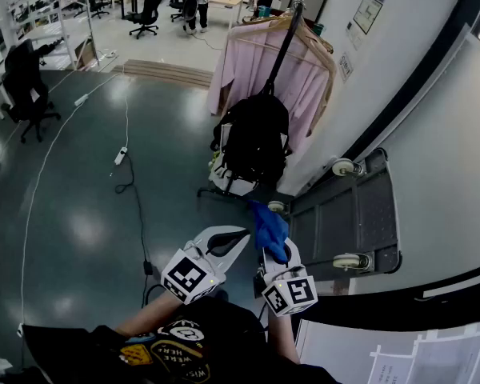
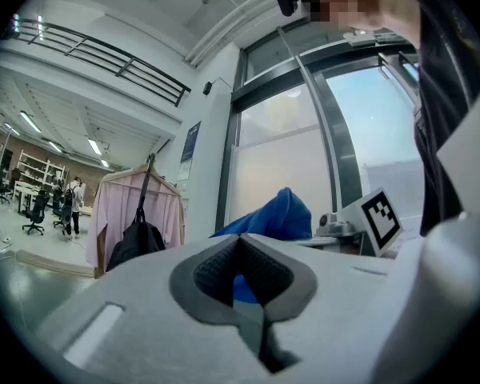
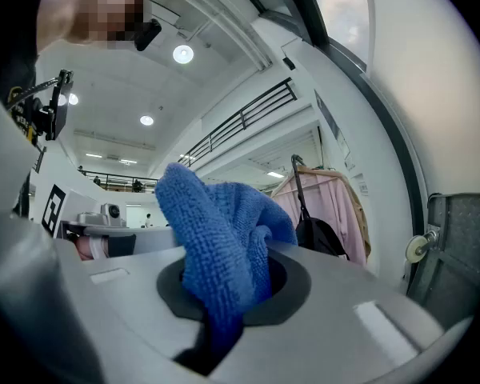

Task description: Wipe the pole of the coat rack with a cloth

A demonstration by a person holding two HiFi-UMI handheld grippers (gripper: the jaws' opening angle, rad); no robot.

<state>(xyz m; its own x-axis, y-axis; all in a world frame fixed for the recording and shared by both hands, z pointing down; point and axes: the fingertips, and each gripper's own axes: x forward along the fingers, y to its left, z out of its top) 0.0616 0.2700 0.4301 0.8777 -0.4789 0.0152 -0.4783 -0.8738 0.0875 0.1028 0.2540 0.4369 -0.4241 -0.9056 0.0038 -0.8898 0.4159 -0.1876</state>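
Cloth ready, pole far off
The pole [image 1: 282,42] stands well ahead by the wall [image 1: 400,62], with pink clothes [image 1: 240,74] and a black bag [image 1: 254,138] hung on it. Our right gripper [image 3: 228,282] pinches the blue cloth [image 3: 216,230]; our left gripper [image 2: 244,270] is closed on nothing. We should walk close, then rub a bare part.

Left side: the grey floor [image 1: 72,214] is wide open, with only thin cables [image 1: 132,184] lying on it.
Up high: the black pole [image 1: 282,42] of the coat rack [image 1: 298,6] is bare.
Lower down: a black bag [image 1: 254,142] hangs in front of the pole.
Around the pole: a pink shirt [image 1: 244,74] hangs on both sides.
Right side: the white wall [image 1: 400,78] is close, and a flat cart [image 1: 344,214] stands against it with its wheels poking out.
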